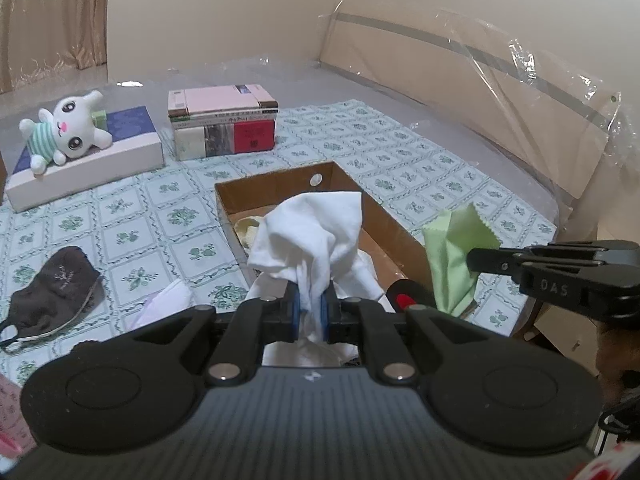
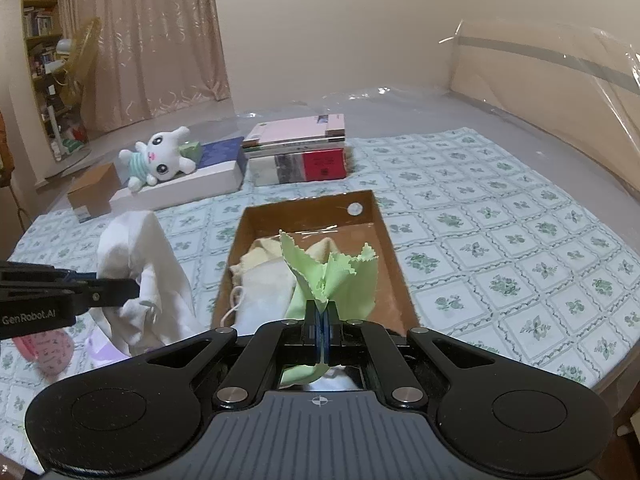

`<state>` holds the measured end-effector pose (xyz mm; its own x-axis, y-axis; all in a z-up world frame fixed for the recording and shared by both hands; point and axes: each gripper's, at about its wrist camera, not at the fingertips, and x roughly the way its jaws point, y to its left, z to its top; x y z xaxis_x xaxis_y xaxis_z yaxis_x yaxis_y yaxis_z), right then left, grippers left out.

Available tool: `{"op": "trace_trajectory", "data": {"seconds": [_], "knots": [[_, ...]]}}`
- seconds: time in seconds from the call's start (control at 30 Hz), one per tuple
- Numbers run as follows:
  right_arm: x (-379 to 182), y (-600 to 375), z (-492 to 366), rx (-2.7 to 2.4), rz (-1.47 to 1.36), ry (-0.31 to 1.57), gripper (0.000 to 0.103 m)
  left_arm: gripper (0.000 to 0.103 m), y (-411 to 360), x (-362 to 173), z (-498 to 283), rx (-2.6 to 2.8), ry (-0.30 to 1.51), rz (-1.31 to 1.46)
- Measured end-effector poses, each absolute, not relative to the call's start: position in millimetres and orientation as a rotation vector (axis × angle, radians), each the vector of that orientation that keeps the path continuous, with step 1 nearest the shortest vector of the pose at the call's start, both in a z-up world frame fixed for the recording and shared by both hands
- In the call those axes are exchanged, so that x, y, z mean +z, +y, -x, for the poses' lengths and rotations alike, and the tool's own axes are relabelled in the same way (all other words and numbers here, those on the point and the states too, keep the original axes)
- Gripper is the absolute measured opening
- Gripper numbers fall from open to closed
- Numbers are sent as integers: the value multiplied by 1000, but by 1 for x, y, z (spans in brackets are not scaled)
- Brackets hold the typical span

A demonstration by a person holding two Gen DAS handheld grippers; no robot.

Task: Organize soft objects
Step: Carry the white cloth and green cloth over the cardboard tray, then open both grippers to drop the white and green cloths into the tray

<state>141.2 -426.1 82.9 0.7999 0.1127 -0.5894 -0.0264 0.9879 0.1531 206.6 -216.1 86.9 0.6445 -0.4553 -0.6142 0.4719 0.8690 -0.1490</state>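
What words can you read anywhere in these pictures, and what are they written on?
"DAS": on the right gripper, on its black finger arm, in the left wrist view.
"GenRobot.AI": on the left gripper, on its black arm, in the right wrist view.
The stack of books has print on its spines and on the red cover, too small and blurred to read.
The dark face mask has a small pale mark, unreadable.

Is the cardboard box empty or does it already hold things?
Not empty: the cardboard box holds a cream cloth and a white cloth.
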Motion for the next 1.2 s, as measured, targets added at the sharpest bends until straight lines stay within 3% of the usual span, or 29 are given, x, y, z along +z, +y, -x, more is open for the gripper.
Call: {"op": "trace_trajectory", "data": {"seconds": [1.2], "knots": [[38,-442,-315,154,-8,706,1,9,-294,14,-391,-498,802,-2]]}}
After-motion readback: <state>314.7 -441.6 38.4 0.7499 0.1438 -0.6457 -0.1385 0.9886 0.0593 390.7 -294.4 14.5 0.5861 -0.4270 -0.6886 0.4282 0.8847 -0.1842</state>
